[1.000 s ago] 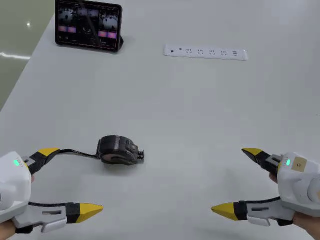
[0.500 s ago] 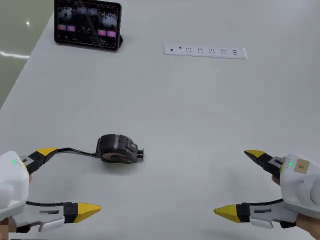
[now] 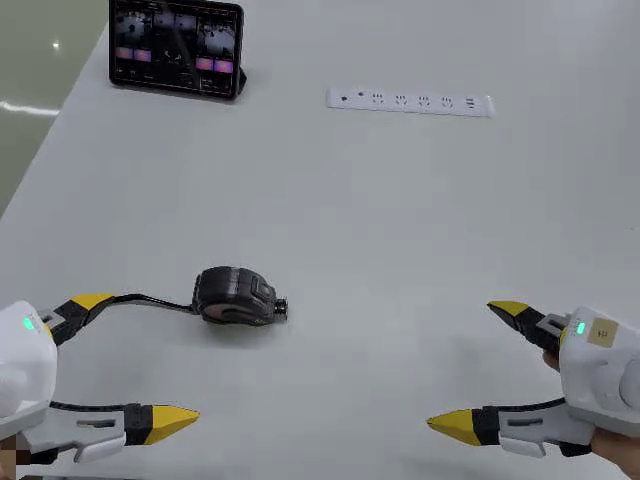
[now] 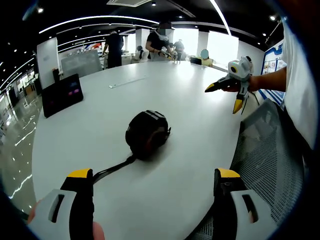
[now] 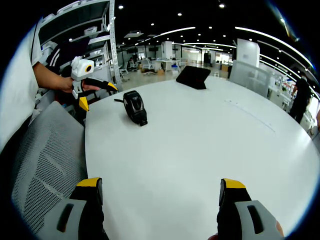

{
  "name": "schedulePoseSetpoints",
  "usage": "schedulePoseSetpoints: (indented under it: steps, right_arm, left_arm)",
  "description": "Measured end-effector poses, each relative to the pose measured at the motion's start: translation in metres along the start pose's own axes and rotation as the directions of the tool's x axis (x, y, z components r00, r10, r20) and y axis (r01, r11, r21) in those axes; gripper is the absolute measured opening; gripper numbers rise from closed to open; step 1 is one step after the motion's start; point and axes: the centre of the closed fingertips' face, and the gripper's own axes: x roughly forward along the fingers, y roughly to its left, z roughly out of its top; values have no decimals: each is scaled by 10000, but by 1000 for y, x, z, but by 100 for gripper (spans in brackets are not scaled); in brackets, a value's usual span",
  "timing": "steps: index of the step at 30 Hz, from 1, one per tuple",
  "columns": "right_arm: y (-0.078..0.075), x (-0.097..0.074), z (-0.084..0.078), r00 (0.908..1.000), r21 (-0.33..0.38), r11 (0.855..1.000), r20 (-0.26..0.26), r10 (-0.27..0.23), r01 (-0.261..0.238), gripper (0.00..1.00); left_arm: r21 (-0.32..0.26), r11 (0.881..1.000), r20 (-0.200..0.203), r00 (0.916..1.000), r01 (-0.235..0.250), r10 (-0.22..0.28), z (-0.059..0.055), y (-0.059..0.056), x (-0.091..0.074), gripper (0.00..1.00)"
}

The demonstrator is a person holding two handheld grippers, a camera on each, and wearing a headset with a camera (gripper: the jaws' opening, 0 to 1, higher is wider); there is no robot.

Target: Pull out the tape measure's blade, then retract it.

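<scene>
A dark tablet (image 3: 176,48) and a white power strip (image 3: 411,103) rest on the white table (image 3: 380,230).

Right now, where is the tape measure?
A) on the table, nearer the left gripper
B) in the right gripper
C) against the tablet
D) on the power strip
A: the tape measure lies on the table, just ahead of the left gripper, far from the right gripper.

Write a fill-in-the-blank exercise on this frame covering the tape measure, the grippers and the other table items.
The tape measure rests on the ____. Of the two grippers, it lies nearer the ____ one. The left gripper and right gripper both have their jaws ____. In the head view, the power strip lies to the ____ of the tablet.
Missing words: table; left; open; right.
</scene>
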Motion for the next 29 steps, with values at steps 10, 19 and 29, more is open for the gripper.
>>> schedulePoseSetpoints:
  steps: [10, 19, 29]
  right_arm:
    - [1, 1, -1, 10000, 21, 10000, -21, 32, -32, 96]
    - [2, 2, -1, 10000, 41, 10000, -13, 59, -59, 96]
    - [2, 1, -2, 10000, 46, 10000, -43, 58, -58, 96]
  left_arm:
    - [156, 9998, 25, 9999, -142, 141, 1, 3, -1, 99]
    - [-29, 10000, 103, 9999, -72, 72, 4, 3, -1, 97]
    - [28, 10000, 80, 10000, -12, 12, 2, 1, -1, 99]
